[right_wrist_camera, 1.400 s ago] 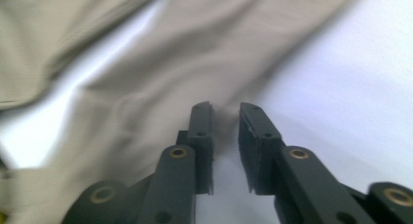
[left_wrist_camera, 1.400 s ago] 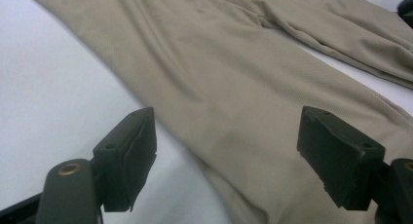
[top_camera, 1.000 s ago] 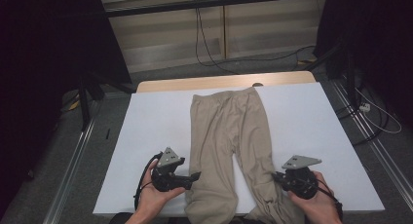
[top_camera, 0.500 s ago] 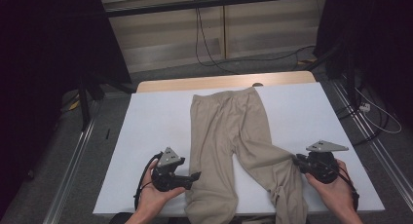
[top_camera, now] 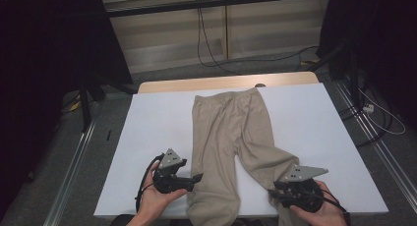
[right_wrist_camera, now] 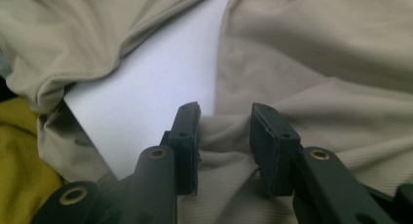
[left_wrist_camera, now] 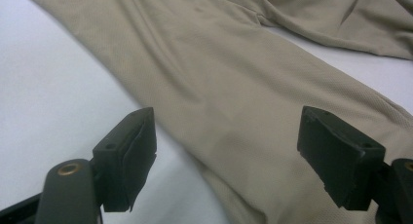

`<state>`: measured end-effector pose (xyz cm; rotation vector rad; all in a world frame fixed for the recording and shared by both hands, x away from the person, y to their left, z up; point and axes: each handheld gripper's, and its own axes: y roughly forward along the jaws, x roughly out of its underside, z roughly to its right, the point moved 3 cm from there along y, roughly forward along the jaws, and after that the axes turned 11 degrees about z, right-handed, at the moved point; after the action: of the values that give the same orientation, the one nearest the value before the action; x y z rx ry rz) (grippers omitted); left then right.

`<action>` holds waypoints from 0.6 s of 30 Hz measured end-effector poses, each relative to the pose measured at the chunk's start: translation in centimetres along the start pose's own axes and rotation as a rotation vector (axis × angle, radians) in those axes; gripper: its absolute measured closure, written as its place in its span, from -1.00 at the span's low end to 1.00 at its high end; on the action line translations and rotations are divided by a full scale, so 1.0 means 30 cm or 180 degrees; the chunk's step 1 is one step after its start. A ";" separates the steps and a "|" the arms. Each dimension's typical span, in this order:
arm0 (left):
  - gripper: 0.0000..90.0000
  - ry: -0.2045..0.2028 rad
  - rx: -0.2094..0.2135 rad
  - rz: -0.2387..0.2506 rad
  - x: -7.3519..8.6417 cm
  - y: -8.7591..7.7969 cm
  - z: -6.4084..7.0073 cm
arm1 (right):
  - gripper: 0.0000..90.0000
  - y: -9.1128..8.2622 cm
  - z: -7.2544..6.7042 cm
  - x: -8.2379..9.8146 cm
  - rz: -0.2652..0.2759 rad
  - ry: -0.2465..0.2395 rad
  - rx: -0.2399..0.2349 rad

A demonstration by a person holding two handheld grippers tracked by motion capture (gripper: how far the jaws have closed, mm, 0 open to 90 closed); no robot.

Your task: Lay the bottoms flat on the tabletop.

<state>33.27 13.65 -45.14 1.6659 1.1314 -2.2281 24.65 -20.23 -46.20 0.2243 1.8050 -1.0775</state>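
Tan trousers [top_camera: 231,132] lie flat on the white table [top_camera: 157,118], waistband at the far side, legs toward me. My left gripper [top_camera: 196,179] rests at the outer edge of the left leg near its hem. In the left gripper view its jaws [left_wrist_camera: 226,136] stand wide apart over the cloth [left_wrist_camera: 219,63] with nothing pinched. My right gripper [top_camera: 273,194] sits at the hem end of the right leg. Its jaws [right_wrist_camera: 224,112] have just been opening, and a raised fold of the cloth [right_wrist_camera: 341,63] lies between the pads without being squeezed.
A wooden strip [top_camera: 221,82] runs along the table's far edge. Metal rails [top_camera: 74,157] flank the table, and cables [top_camera: 373,113] lie on the floor to the right. Something yellow [right_wrist_camera: 19,151] shows below the table's near edge in the right gripper view.
The right gripper drew the right trouser leg outward to the right, then came back toward the near edge. The leg now lies spread away from the left one. The left gripper kept still.
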 end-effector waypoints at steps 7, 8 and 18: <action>-0.50 0.0010 -0.0006 0.0012 -0.001 0.001 0.000 | 0.35 -0.006 -0.025 -0.008 0.0077 -0.0135 0.0042; -0.51 0.0012 -0.0011 0.0014 -0.001 0.002 0.000 | 0.35 -0.005 -0.027 -0.014 0.0116 -0.0143 0.0045; -0.80 -0.0055 -0.0115 0.0142 -0.009 -0.009 -0.011 | 0.55 0.043 -0.022 0.005 -0.0151 -0.0123 0.0120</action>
<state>33.51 13.96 -44.80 1.6385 1.1126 -2.1776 24.89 -19.01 -46.97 0.1829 1.7644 -1.1427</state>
